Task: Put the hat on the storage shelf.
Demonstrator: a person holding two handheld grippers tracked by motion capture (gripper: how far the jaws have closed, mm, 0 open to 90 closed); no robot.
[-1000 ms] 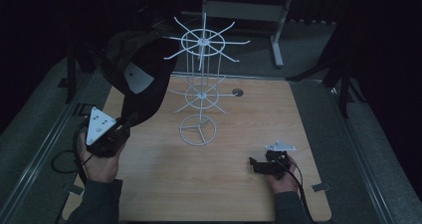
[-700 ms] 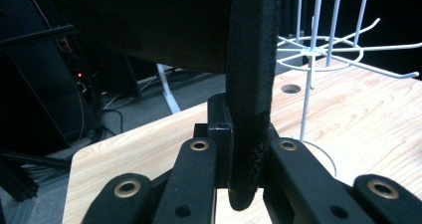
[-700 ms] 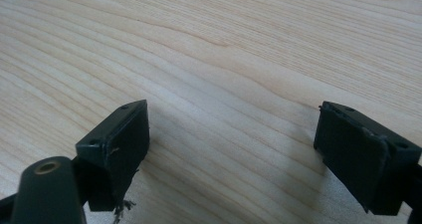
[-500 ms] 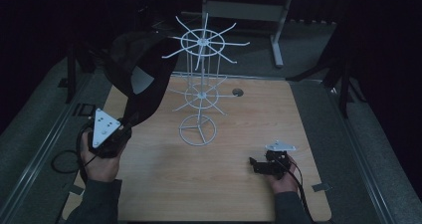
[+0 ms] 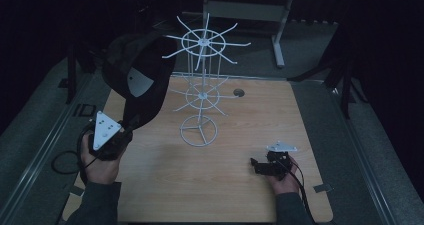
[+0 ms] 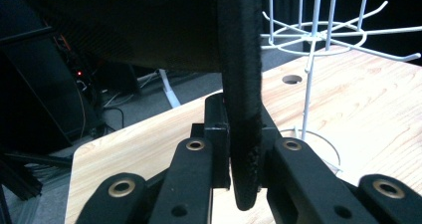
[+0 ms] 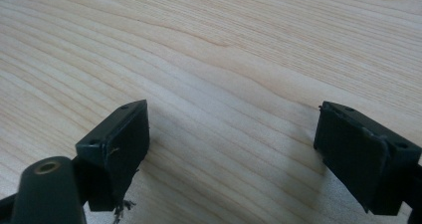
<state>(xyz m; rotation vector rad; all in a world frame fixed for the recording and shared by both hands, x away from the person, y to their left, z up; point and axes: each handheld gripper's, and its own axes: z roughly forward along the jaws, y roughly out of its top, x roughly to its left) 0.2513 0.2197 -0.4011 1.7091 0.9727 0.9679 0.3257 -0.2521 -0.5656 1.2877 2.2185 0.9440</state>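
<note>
A black cap (image 5: 136, 80) hangs in the air at the left, beside the top ring of a white wire rack (image 5: 202, 87) that stands mid-table. My left gripper (image 5: 127, 126) is shut on the cap's brim (image 6: 242, 109), which runs upright between the jaws in the left gripper view. A white patch shows on the cap's inside. My right gripper (image 5: 256, 165) rests low on the wooden table (image 5: 235, 190) at the front right. Its jaws stand wide open (image 7: 231, 144) over bare wood with nothing between them.
The rack has two tiers of wire hooks and a ring base (image 5: 199, 131). A round cable hole (image 5: 238, 92) sits in the table behind it. A grey desk frame (image 5: 250, 10) stands beyond the table in the dark.
My left gripper has carried the cap upward and to the right, closer to the rack's top ring. The right gripper has stayed put.
</note>
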